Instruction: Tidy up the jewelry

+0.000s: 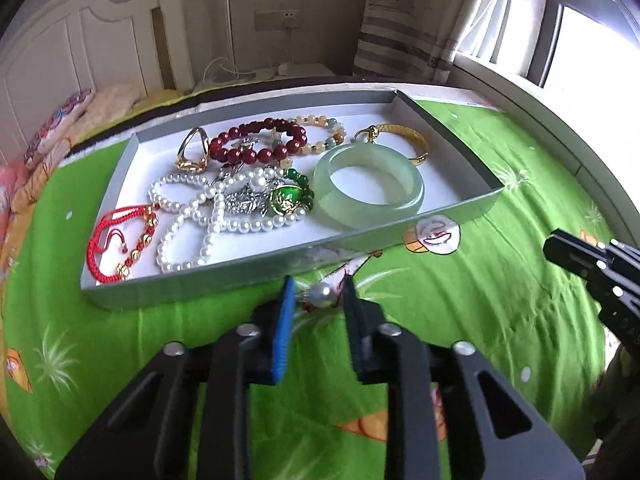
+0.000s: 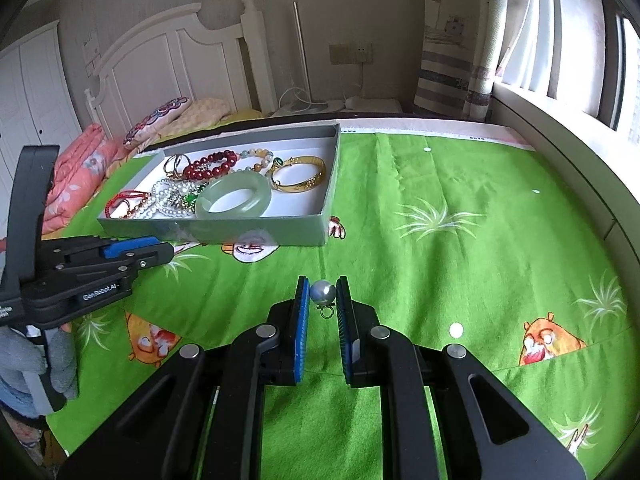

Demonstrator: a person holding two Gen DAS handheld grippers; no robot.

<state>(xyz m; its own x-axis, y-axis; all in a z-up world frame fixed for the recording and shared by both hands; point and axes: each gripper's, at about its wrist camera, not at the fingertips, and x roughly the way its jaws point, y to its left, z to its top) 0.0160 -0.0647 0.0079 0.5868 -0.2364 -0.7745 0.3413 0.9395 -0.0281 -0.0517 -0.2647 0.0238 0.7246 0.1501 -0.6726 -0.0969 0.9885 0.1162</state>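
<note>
Now closing on small pieces: left gripper (image 1: 318, 294) pinching a pearl earring (image 1: 322, 291) just before the tray (image 1: 280, 268); right gripper (image 2: 322, 294) narrow, clamped on a grey pearl (image 2: 322, 292); best lifted clear of the rim, released gently over bare tray floor; green printed bedsheet (image 2: 440, 260), headboard (image 2: 168, 56), bright window (image 2: 624, 72) alongside.

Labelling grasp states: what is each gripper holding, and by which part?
Right gripper: grey pearl pendant, pinched across the bead. Left gripper: white pearl piece between the jaws; contact unclear.
</note>
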